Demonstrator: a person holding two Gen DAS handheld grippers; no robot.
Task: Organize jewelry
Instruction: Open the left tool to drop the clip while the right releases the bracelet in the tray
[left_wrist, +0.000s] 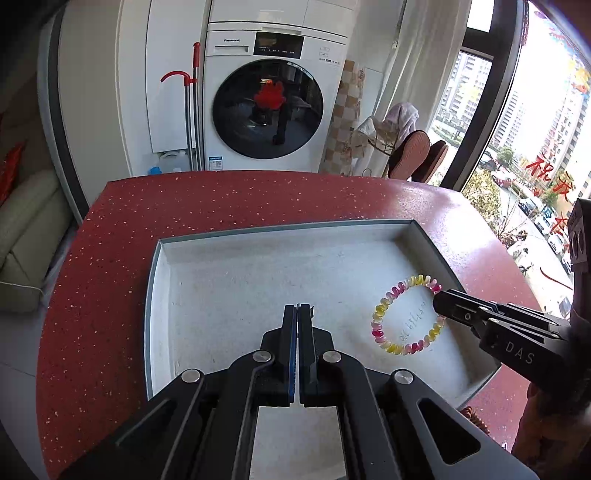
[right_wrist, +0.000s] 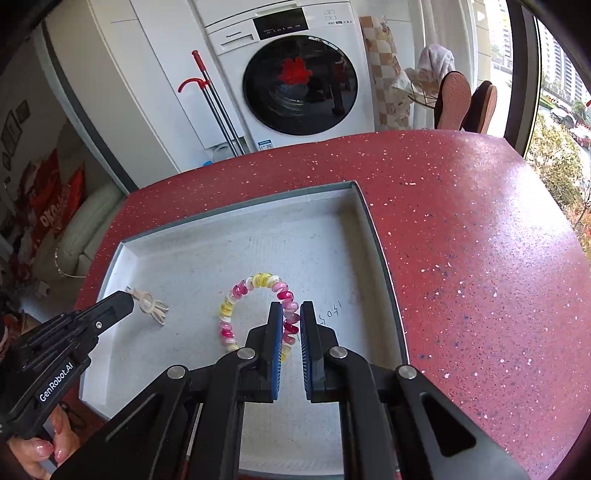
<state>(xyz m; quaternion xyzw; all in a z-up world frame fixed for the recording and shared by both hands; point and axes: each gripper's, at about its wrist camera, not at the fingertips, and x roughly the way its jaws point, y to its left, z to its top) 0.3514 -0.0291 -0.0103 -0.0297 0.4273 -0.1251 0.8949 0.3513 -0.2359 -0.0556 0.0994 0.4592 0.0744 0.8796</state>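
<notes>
Bracelet (right_wrist: 258, 306) in tray (right_wrist: 184, 258), straddled by part-spread R gripper (right_wrist: 291, 310); L gripper (left_wrist: 297, 308) pressed together.

Bracelet (right_wrist: 258, 295) glossy translucent beads; tray (left_wrist: 192, 295) matt grainy grey; countertop (right_wrist: 461, 240) polished speckled red.

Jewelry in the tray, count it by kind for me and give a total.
Beaded bracelet: 1, lying in the tray, with the right gripper around one side.
Small clear hair clip: 1, at the left gripper tip.
Total: 2
</notes>
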